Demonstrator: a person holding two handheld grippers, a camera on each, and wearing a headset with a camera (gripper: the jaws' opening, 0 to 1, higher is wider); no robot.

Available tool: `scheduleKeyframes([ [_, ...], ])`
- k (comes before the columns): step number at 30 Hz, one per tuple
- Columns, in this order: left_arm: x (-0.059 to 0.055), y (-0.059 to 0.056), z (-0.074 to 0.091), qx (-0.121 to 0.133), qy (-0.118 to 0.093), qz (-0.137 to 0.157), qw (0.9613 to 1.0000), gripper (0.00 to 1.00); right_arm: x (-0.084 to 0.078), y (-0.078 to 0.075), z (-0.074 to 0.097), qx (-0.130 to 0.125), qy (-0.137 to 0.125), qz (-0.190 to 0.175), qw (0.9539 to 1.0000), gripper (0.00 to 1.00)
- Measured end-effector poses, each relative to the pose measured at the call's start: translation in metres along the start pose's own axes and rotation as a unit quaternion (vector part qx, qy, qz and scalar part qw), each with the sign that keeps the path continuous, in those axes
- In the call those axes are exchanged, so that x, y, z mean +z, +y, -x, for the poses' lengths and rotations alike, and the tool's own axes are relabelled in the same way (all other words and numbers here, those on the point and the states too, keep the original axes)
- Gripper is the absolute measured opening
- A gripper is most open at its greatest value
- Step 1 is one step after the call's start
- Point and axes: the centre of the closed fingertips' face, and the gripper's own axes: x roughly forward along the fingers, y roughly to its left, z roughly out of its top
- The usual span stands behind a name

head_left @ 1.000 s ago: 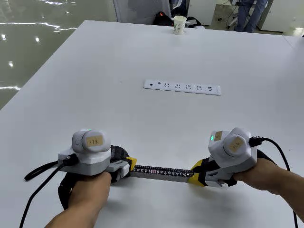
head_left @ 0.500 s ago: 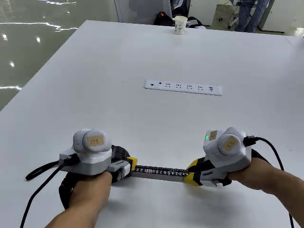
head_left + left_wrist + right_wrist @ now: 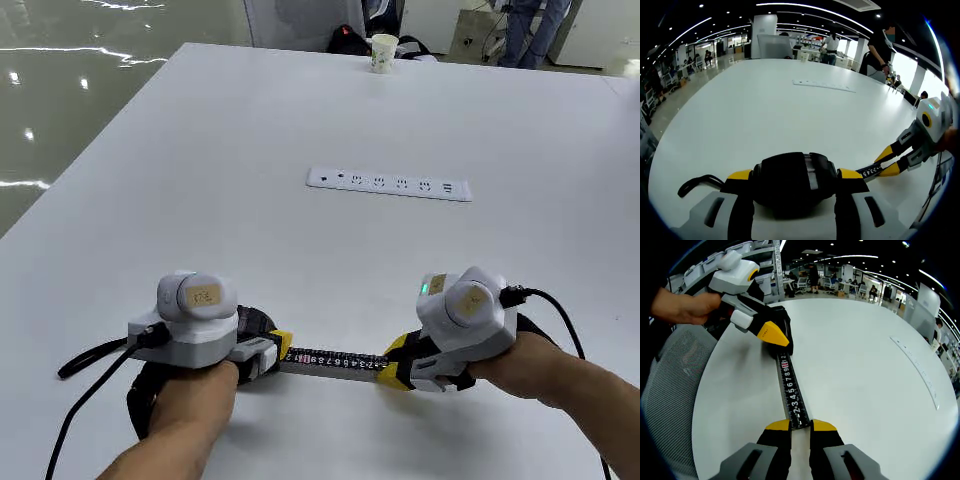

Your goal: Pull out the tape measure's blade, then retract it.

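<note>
The black tape measure case point(image 3: 792, 180) sits between the yellow-tipped fingers of my left gripper point(image 3: 795, 175), which is shut on it. In the head view the case point(image 3: 255, 328) rests near the table's front edge, with the left gripper point(image 3: 272, 350) around it. A short length of black blade point(image 3: 335, 358) runs rightwards to my right gripper point(image 3: 388, 365). The right gripper view shows that gripper point(image 3: 800, 426) shut on the blade's end, the numbered blade point(image 3: 790, 387) leading away to the case point(image 3: 782, 332). The blade lies flat on the white table point(image 3: 300, 250).
A white power strip point(image 3: 388, 184) lies across the table's middle and a paper cup point(image 3: 382, 53) stands at the far edge. Black cables point(image 3: 85, 355) trail from both grippers. A mesh chair point(image 3: 670, 390) stands at the table's near side. People stand in the background.
My right gripper has moved left toward the left gripper, and the exposed length of blade has grown shorter. The left gripper and case have stayed put.
</note>
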Motion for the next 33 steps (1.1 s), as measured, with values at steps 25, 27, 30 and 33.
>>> scheduleKeyframes([
  [25, 0.000, 0.000, 0.000, -0.003, 0.002, 0.004, 1.0000, 0.61, 0.017, 0.004, -0.013, 0.006, -0.005, 0.007, 0.9999, 0.10],
  [27, 0.000, 0.000, 0.000, -0.003, 0.002, 0.005, 1.0000, 0.61, 0.019, 0.004, -0.014, 0.006, -0.006, 0.008, 0.9999, 0.10],
  [30, 0.000, 0.000, 0.000, -0.003, 0.002, 0.005, 1.0000, 0.61, 0.021, 0.005, -0.016, 0.007, -0.008, 0.008, 0.9999, 0.10],
  [33, 0.000, 0.000, 0.000, -0.004, 0.002, 0.006, 1.0000, 0.61, 0.024, 0.006, -0.019, 0.007, -0.009, 0.011, 0.9999, 0.10],
])
